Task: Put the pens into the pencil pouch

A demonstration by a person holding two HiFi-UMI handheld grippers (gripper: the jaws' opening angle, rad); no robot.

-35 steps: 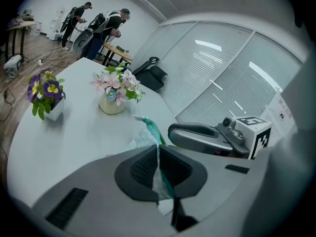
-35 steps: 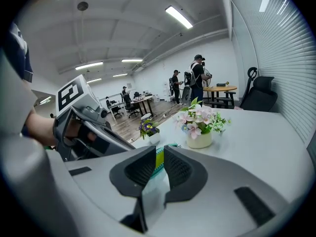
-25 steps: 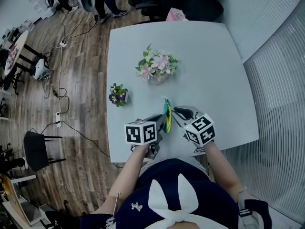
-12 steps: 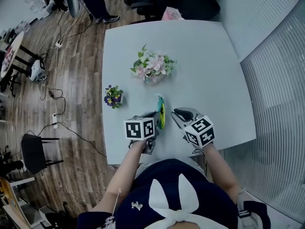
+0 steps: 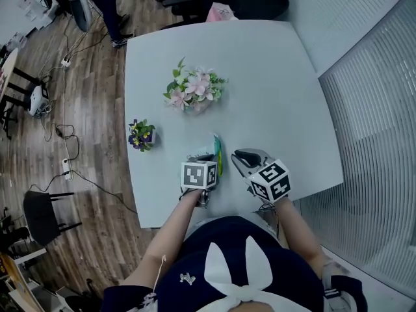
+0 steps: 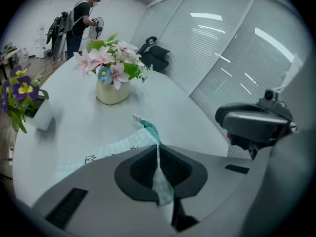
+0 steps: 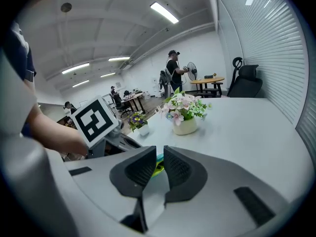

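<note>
No loose pens show on the table (image 5: 273, 96). The left gripper (image 6: 159, 169) pinches the pencil pouch (image 6: 111, 151), and the right gripper's (image 7: 159, 171) jaws are closing on nothing. The task looks nearly done.

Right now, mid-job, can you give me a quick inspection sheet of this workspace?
Surface: white table, on a wood floor.
Job's things: green pencil pouch near the table's front edge, pinched by the left tool; loose pens: nothing seen.
Clutter: flower vase mid-table; small pansy pot near the table's left edge.
Grippers: left tool shut on the pouch's fabric; right tool beside it, jaws narrowly apart and closing, pouch edge showing in the gap, no pad contact seen.
Cables: cables and a power strip on the floor left of the table.
Surroundings: black chair at left, slatted wall at right, a person standing far off.
</note>
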